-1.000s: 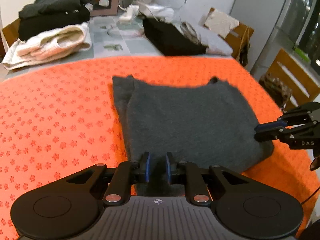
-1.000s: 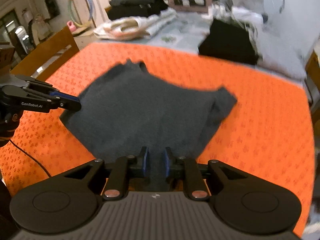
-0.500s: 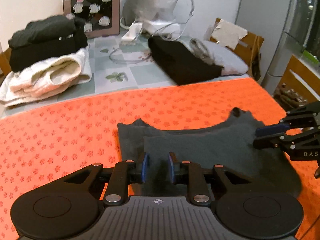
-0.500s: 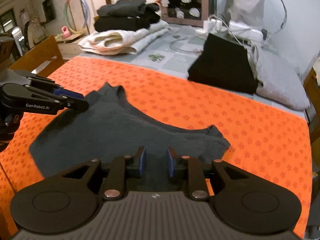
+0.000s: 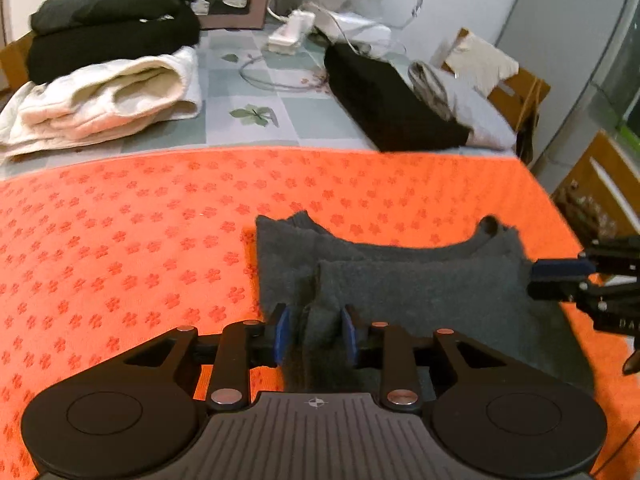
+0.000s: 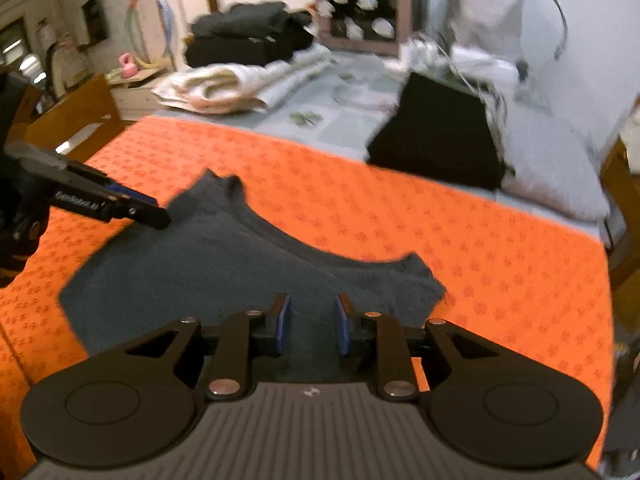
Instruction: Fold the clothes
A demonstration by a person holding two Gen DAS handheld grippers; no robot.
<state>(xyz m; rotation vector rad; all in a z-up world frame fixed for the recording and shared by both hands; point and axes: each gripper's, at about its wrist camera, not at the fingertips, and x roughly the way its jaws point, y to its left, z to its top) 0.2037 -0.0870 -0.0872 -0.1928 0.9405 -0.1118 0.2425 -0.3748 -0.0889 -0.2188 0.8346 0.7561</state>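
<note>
A dark grey top (image 5: 420,288) lies on the orange flower-print cloth (image 5: 120,248), toward that cloth's near right corner, with its scooped neckline turned to the far edge. One layer is already doubled over another, so the fold seems partly made.

The left gripper (image 5: 314,334) stands over the garment's near left part, its blue-padded jaws parted, with a raised ridge of grey fabric between them; they do not look pressed onto it, so it reads as a loosened hold. The right gripper (image 6: 310,322) sits over the near right part, jaws likewise apart, fabric seen flat in the gap and nothing pinched. Each takes one side, probably so the doubled edge lands square and unskewed.

Beyond the far edge of the orange cloth, on the pale tiled cover, rest a cream folded pile (image 5: 100,100) under black clothes (image 5: 108,28) at the left, and a black stack (image 5: 384,108) at the right, likely finished items kept clear of the working area.
</note>
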